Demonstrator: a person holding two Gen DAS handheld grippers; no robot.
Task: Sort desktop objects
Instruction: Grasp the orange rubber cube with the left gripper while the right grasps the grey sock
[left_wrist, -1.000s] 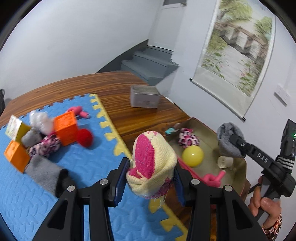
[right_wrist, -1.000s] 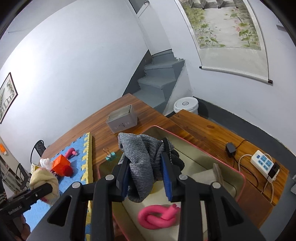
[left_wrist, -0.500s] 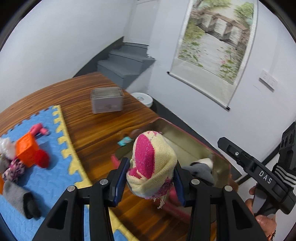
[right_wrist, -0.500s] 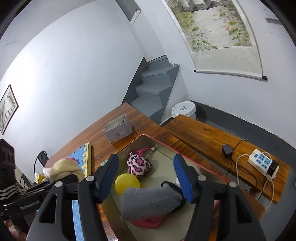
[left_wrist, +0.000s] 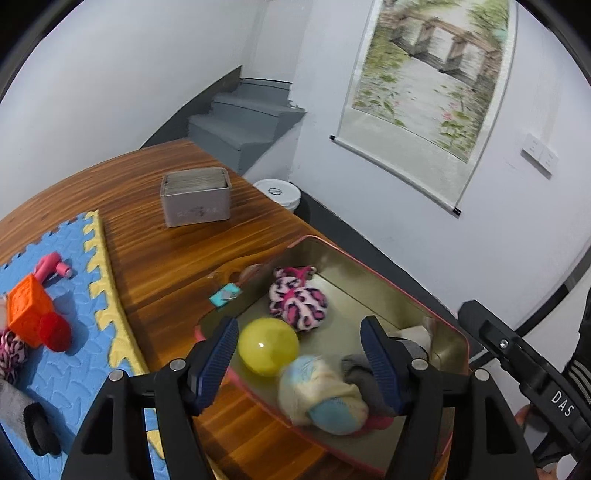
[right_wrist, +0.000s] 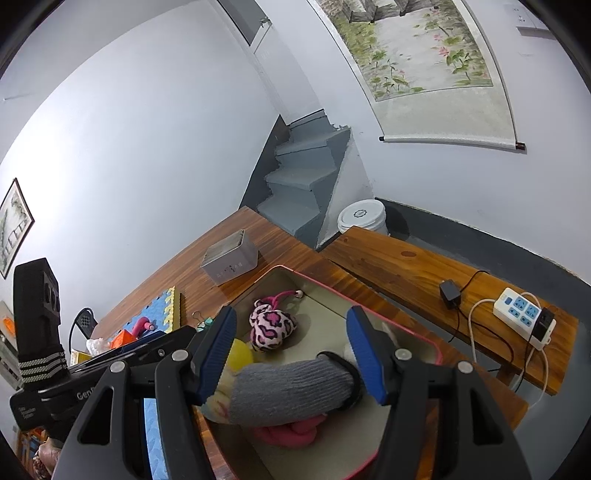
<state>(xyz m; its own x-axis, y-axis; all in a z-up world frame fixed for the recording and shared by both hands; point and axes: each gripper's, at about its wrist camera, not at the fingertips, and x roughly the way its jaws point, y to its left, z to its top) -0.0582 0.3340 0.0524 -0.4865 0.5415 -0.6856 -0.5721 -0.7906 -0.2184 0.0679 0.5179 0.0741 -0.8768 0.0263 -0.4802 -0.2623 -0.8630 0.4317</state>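
— With both the left gripper (left_wrist: 299, 341) and right gripper (right_wrist: 291, 334) spread and empty above the tray (left_wrist: 373, 264), where is the yellow sock (left_wrist: 321, 397)?
— Lying in the tray beside the grey sock (right_wrist: 291, 393). Dipping lower, either could snag them.

White letters reading "DAS" stand on the black arm of the right gripper (left_wrist: 532, 373), seen at the edge of the left wrist view. In the right wrist view, the left gripper (right_wrist: 122, 354) carries white lettering that begins "Gen", the rest hidden. The grey tin box (left_wrist: 195, 201) on the wooden table (left_wrist: 147, 192) bears a printed mark too small to read.
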